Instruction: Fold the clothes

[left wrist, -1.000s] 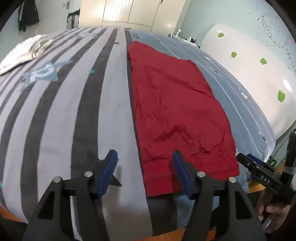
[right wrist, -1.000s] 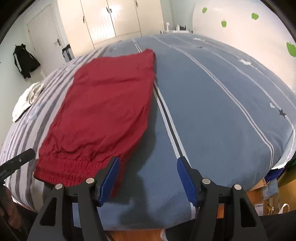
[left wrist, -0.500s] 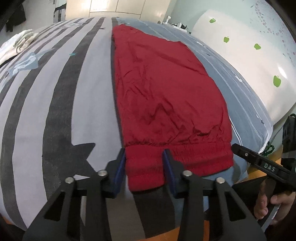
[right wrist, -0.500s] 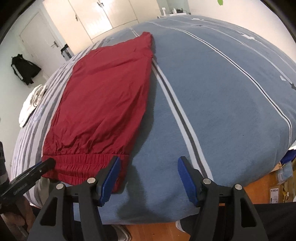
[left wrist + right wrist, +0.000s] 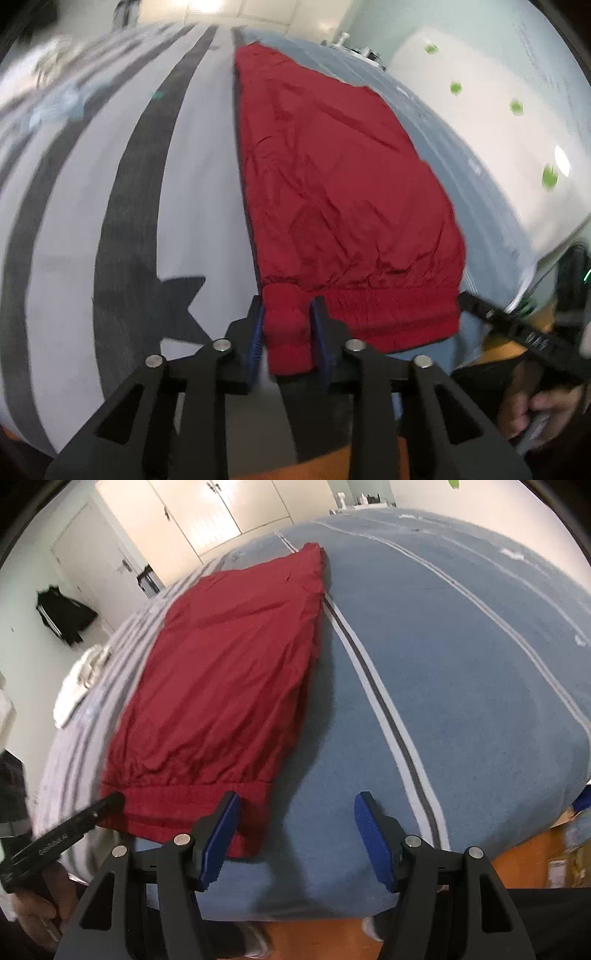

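Red and creased all over: a pair of shorts [image 5: 332, 184], spread flat lengthwise on the bed cover [image 5: 177, 206], along the line where grey-and-white stripes meet plain blue. Gathered elastic waistband [image 5: 391, 314] nearest the cameras, at the near edge of the bed; far hem up toward the cupboard doors [image 5: 207, 509]. Straight edge on the striped side, slanting edge on the blue side.

Left end of the waistband bunched into a lump between the blue pads of the left gripper [image 5: 288, 332]; pressed on from both sides, though with the jaws just easing apart. Right gripper [image 5: 299, 834] with jaws wide apart, its left pad over the other end of the waistband, the corner of the cloth lying just inside it, nothing pinched.

Blurred in the left view: the far end of the bed, and a white panel with green marks [image 5: 480, 140] off to the right. Cut off at the frame edge: the hand [image 5: 532, 410] on the right tool. Cannot tell what the pale heap of cloth [image 5: 77, 686] on the striped side is. Dark jacket [image 5: 62, 616] on the far wall, soft-edged.
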`<state>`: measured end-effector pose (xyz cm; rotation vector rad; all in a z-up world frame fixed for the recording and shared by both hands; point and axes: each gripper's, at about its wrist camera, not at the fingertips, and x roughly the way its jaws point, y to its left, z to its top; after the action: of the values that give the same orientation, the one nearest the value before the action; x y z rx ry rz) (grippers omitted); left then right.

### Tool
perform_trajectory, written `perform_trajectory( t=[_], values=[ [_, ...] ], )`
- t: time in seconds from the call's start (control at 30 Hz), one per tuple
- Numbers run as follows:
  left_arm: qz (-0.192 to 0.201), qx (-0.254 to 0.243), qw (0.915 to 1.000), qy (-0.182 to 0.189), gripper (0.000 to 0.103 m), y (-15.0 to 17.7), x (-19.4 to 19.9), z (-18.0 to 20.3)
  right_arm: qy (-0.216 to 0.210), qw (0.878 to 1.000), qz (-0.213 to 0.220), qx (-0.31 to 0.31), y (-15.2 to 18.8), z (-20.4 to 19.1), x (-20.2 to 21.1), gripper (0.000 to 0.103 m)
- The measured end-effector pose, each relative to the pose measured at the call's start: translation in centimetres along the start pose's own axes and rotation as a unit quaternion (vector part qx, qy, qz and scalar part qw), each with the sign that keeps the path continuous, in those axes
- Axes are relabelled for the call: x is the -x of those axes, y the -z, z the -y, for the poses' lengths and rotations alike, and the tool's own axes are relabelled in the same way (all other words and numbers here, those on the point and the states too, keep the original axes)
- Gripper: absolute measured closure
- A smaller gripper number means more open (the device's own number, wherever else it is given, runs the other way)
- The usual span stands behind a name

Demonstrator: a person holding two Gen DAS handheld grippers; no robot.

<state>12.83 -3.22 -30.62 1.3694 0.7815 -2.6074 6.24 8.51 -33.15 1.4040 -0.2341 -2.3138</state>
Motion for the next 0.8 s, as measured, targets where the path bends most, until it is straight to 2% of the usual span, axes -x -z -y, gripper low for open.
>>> perform_trajectory(
  t=[0.07, 0.23, 0.3, 0.37, 0.4, 0.47, 0.57, 0.67, 0.8],
  values=[
    [0.008, 0.008, 0.9999, 0.007, 0.070, -0.3, 0.5, -0.4, -0.009, 1.000, 0.000, -0.001, 0.0, 0.1, 0.1, 0.042],
    [0.037, -0.032, 0.9984, -0.030, 0.066, -1.0, 1.1, 0.8, 0.013, 0.999, 0.020, 0.022, -0.7, -0.9, 0.4, 0.042],
    [0.052, -0.037, 0.9968, -0.048, 0.061, -1.9, 1.5, 1.0, 0.023, 0.999, 0.038, 0.021, -1.9, -1.2, 0.8, 0.042],
    [0.071, -0.036, 0.9959, -0.042, 0.055, -3.1, 2.2, 0.8, 0.032, 0.997, 0.061, 0.020, -3.4, -1.4, 1.5, 0.042],
    [0.079, -0.033, 0.9956, -0.038, 0.049, -3.8, 2.4, 0.7, 0.041, 0.996, 0.072, 0.016, -4.3, -1.4, 1.9, 0.042],
    [0.090, -0.031, 0.9949, -0.032, 0.044, -5.3, 2.9, -0.1, 0.034, 0.997, 0.072, 0.014, -6.4, -1.3, 1.6, 0.042],
    [0.093, -0.027, 0.9946, -0.038, 0.042, -9.2, 1.5, -0.7, 0.035, 0.997, 0.059, 0.023, -10.2, -1.2, -0.5, 0.042],
    [0.076, -0.009, 0.9967, -0.027, 0.041, -13.7, -1.0, -1.4, 0.020, 0.999, 0.032, 0.017, -14.4, -0.1, -3.8, 0.042],
    [0.060, -0.013, 0.9973, -0.040, 0.041, -18.8, -4.9, -2.2, 0.010, 1.000, -0.001, 0.015, -19.2, 0.8, -8.5, 0.042]
  ],
)
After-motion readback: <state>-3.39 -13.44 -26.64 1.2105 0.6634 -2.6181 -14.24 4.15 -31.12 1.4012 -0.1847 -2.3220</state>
